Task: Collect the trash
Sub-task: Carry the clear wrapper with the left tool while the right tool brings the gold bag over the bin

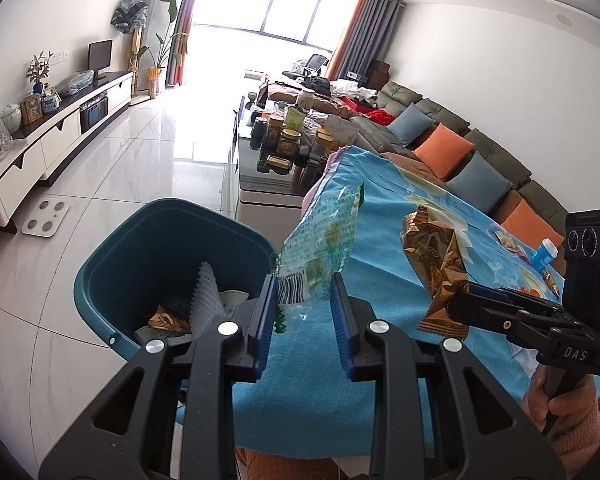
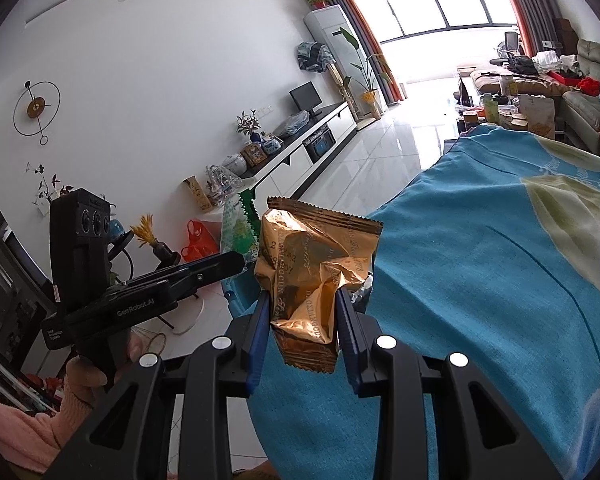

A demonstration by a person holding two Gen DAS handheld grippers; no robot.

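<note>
Right now I have two pieces of trash in hand. The clear wrapper (image 1: pixel 314 240) with green print sits between the narrowed jaws of my left gripper (image 1: pixel 305 300), pinched at its barcode end; its long axis runs up from the fingers toward one o'clock, the green crimped edge at the far tip. In my right gripper (image 2: pixel 303 320) the crumpled gold wrapper (image 2: pixel 314 276) stands nearly upright, long axis toward twelve o'clock, crimped seam on top, the jaws closed to a narrow gap on its lower half.

In the left wrist view, the teal bin (image 1: pixel 140 240) is on the floor at ten o'clock from the clear wrapper, close beside it, with a white ribbed piece (image 1: pixel 208 292) and a brown packet (image 1: pixel 168 318) already inside. At three o'clock lies the blue cloth (image 1: pixel 384 216) over the table, its edge just beside the bin. Farther along the cloth, toward three o'clock, stands a small blue bottle (image 1: pixel 545 250). Beyond, at twelve o'clock, a low table crowded with jars (image 1: pixel 288 140) sits before the sofa (image 1: pixel 440 120).
</note>
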